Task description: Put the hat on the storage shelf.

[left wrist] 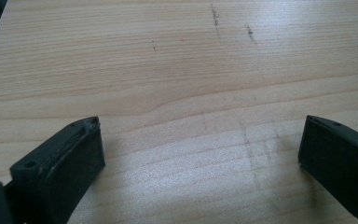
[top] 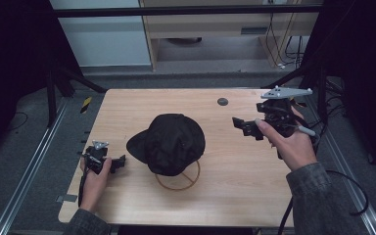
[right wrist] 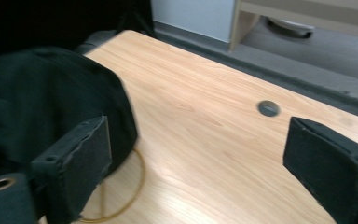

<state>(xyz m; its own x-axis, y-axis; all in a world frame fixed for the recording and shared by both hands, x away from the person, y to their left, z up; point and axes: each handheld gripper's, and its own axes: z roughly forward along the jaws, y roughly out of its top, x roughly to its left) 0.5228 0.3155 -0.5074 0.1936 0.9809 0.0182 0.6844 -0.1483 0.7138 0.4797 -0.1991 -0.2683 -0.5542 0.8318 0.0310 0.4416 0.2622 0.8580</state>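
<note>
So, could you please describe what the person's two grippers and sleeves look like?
Both the left gripper and the right gripper are black, each with two blocky jaws faced with flat dark pads. Each carries a grey three-cornered plate on top. A black cable trails from the right one. The person wears grey sleeves.

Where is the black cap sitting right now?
In the high view the black cap sits mid-table on a thin wooden ring, between the left gripper and the right gripper, touching neither.
</note>
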